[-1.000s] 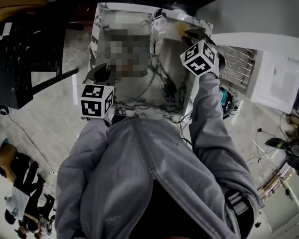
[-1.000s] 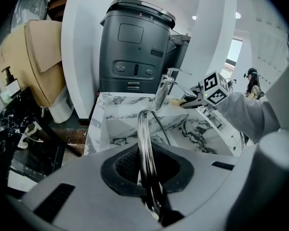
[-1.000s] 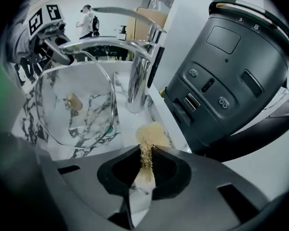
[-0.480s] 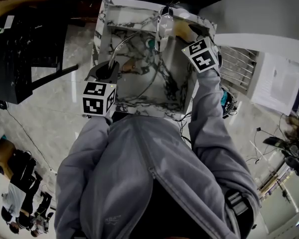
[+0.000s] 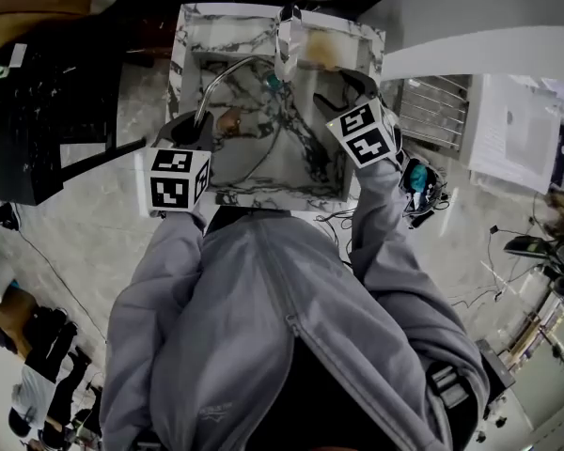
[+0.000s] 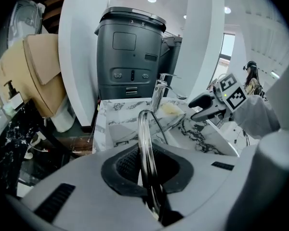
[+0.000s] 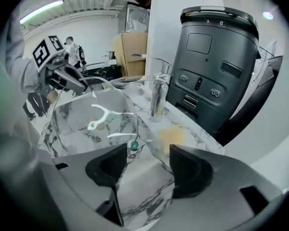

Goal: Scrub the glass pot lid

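The glass pot lid (image 5: pixel 249 101) stands on edge over the marble sink (image 5: pixel 182 64). My left gripper (image 5: pixel 195 132) is shut on its rim. In the left gripper view the rim (image 6: pixel 144 143) runs edge-on between the closed pads of the left gripper (image 6: pixel 147 170). In the right gripper view the lid (image 7: pixel 86 124) shows its handle through the glass. My right gripper (image 5: pixel 341 92) hangs over the sink's right side, jaws opening with nothing between them; the same right gripper (image 7: pixel 144 165) shows a wide gap. A yellow sponge (image 5: pixel 321 51) lies on the back ledge beside the faucet.
A chrome faucet (image 5: pixel 287 38) rises at the back of the sink. A green plug (image 7: pixel 134 146) sits in the basin. A dark grey machine (image 6: pixel 132 52) stands behind the sink. A black rack (image 5: pixel 38 111) is at left, a wire rack (image 5: pixel 437 111) at right.
My right gripper has drawn back from the sponge by the faucet toward the sink's right side, and its jaws now stand apart. The lid stays in my left gripper.
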`<state>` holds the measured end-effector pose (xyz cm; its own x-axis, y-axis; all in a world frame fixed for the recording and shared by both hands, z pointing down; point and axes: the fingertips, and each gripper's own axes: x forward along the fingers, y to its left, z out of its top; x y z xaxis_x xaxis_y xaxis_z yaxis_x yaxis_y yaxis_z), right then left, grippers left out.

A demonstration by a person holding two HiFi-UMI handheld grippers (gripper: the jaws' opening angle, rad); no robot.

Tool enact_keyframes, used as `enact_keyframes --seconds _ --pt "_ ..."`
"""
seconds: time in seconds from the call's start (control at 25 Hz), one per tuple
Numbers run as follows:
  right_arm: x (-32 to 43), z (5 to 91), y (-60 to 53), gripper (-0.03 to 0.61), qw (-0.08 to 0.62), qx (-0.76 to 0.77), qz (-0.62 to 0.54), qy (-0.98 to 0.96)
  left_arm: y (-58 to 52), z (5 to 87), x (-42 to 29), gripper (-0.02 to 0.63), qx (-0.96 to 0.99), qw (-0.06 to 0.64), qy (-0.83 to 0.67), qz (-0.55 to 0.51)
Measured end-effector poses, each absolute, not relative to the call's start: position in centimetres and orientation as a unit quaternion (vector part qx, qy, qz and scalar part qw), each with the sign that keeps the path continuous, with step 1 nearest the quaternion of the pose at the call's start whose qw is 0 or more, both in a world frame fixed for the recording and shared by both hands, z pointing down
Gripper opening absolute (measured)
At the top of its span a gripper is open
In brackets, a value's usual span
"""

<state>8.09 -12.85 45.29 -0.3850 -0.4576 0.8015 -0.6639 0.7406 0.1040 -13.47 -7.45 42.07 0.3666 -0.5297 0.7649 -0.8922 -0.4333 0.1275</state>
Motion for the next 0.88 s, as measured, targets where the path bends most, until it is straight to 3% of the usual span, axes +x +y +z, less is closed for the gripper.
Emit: enact_keyframes --seconds 0.28,0.52,0.88 --pt "-0.5 44.7 -3.8 0.252 0.375 0.268 0.146 -0.875 -6.9 39.9 -15.1 0.038 0.765 0.258 -0.495 0.321" --pt "-11.8 42.5 3.7 0.252 0.272 0.193 0.193 -0.923 -6.4 39.2 -14.8 0.038 0.757 0.265 -0.506 0.316" --pt "-17.5 44.4 7.3 0.252 0.256 0.264 0.176 -0.913 -5.9 39.4 -14.3 0.038 0.745 0.294 -0.498 0.332"
